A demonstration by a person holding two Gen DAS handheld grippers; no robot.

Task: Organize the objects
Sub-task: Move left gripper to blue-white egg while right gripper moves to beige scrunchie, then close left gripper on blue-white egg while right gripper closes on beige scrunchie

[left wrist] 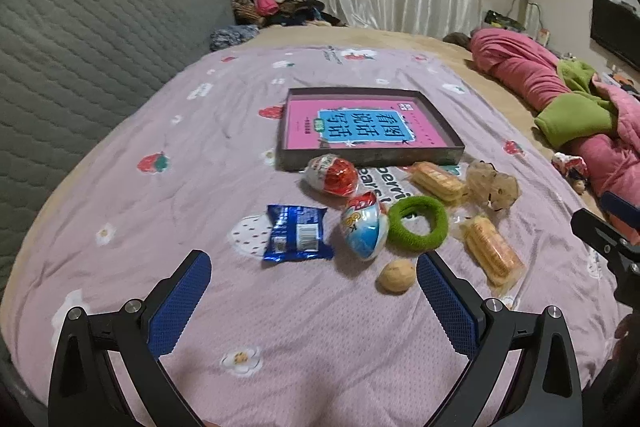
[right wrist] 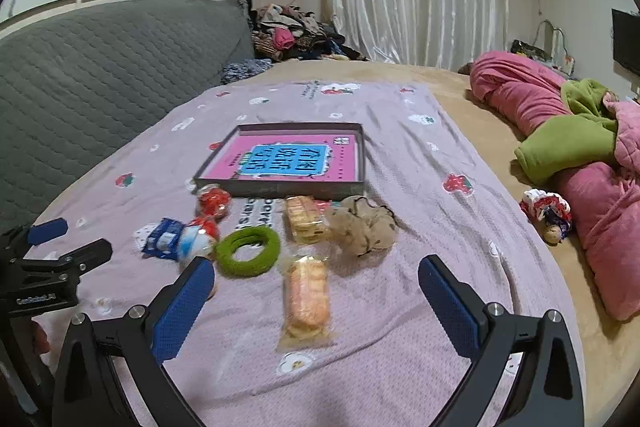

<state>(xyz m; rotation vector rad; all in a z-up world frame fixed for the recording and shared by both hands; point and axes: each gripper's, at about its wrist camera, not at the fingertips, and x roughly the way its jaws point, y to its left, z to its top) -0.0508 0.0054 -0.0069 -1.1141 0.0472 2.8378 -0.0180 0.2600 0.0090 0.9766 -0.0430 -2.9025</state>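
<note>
A bed covered by a lilac blanket (left wrist: 160,227) holds a scatter of small things and one container. Both grippers hover low over the near edge of the bed, each with its jaws spread wide apart and nothing between them.

The container is a shallow dark tray (left wrist: 370,161), lying flat straight ahead of the left gripper (left wrist: 314,267), beyond the scattered items. Inside it is only a pink book (left wrist: 360,125) with a blue title panel, lying flat and filling most of the floor.

Just this side of the tray's near wall lie a red egg (left wrist: 332,174), a wafer pack (left wrist: 438,181) and a beige scrunchie (left wrist: 492,185). Nearer the left jaws are a blue packet (left wrist: 296,233), a blue-and-red egg (left wrist: 363,229) and a green ring (left wrist: 418,223), all close together. A walnut (left wrist: 396,275) sits just inside the right-hand finger of the left jaws.

Between the fingers of the right gripper (right wrist: 316,277) and just ahead lies a second wafer pack (right wrist: 307,301), pointing away lengthwise. The green ring sits just beyond that gripper's left finger.
</note>
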